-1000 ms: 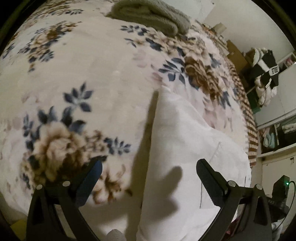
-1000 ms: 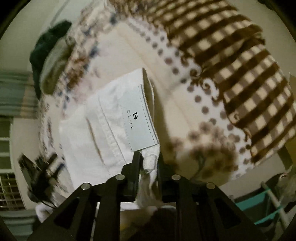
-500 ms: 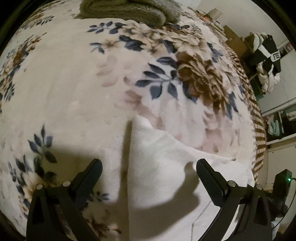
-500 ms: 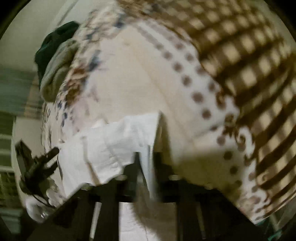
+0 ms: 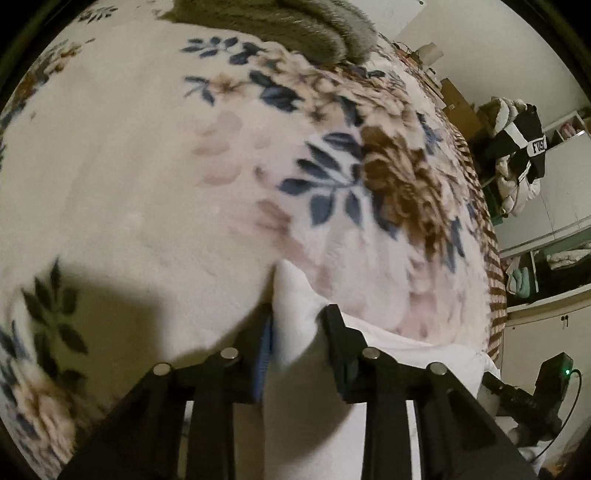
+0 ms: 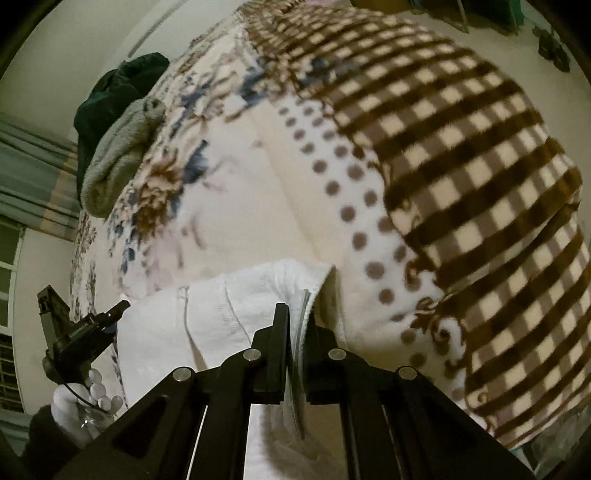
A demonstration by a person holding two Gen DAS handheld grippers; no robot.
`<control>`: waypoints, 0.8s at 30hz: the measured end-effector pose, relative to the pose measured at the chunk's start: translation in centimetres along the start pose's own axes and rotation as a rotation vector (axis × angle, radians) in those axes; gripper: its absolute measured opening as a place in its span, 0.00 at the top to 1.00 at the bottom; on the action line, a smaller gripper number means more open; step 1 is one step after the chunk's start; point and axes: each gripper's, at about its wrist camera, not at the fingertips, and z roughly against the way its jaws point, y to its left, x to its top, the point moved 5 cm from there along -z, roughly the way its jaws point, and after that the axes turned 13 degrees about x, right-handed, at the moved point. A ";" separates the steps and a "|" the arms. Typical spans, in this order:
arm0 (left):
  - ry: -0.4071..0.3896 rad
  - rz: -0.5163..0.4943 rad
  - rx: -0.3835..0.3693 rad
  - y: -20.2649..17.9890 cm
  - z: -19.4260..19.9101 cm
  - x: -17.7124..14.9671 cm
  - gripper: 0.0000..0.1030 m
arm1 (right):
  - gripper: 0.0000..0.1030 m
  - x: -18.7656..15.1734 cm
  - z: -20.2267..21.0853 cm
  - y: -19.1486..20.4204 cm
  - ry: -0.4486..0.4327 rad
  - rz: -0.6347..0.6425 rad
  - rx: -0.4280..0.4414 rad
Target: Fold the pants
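The white pants point(image 5: 388, 350) lie folded on a floral blanket point(image 5: 147, 166) over a bed. My left gripper point(image 5: 295, 314) is shut on one corner of the pants, which bunches up between the fingers. In the right wrist view the pants point(image 6: 229, 314) show a seam and pocket. My right gripper point(image 6: 299, 310) is shut on the other corner, at the waistband edge with its label. The left gripper point(image 6: 85, 328) and the gloved hand holding it show at the left of the right wrist view.
A grey-green folded towel point(image 5: 295, 26) lies at the far end of the bed. The blanket's brown checked border point(image 6: 461, 166) runs along the bed's right side. Shelves, a cabinet and hanging clothes point(image 5: 517, 155) stand to the right of the bed.
My left gripper has moved forward over the pants and shut on their corner; it was open before. My right gripper has kept its hold and carried the waistband forward, hiding the label face.
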 end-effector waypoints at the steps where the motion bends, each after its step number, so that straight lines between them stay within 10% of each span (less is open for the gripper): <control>1: 0.005 -0.006 -0.004 0.1 -0.2 0.0 0.75 | 0.93 0.1 -0.5 -0.2 0.013 -0.004 0.002; 3: 0.012 -0.001 -0.011 -0.1 0.5 0.1 0.72 | 0.82 0.0 -1.2 -1.0 0.057 -0.064 0.027; 4: 0.016 0.005 -0.016 -0.1 1.0 0.1 0.71 | 0.58 -0.1 -1.2 -1.4 0.075 -0.104 0.044; 6: 0.048 0.029 -0.005 0.0 2.4 -0.3 0.53 | 0.09 -0.6 0.1 -1.8 0.082 -0.152 0.079; 7: 0.052 0.041 -0.025 0.1 3.4 -0.8 0.26 | 0.02 -1.1 1.2 -1.7 0.070 -0.156 0.098; 8: 0.047 0.052 -0.045 0.2 4.3 -1.4 0.12 | 0.02 -1.8 2.1 -1.5 0.069 -0.161 0.108; 17: 0.143 0.081 -0.051 0.7 5.9 -10.5 0.12 | 0.02 -12.8 2.8 -0.9 0.179 -0.324 0.214; 24: 0.237 0.135 -0.080 0.1 0.7 -13.2 0.10 | 0.16 -13.7 -3.6 -3.1 0.025 -0.486 0.374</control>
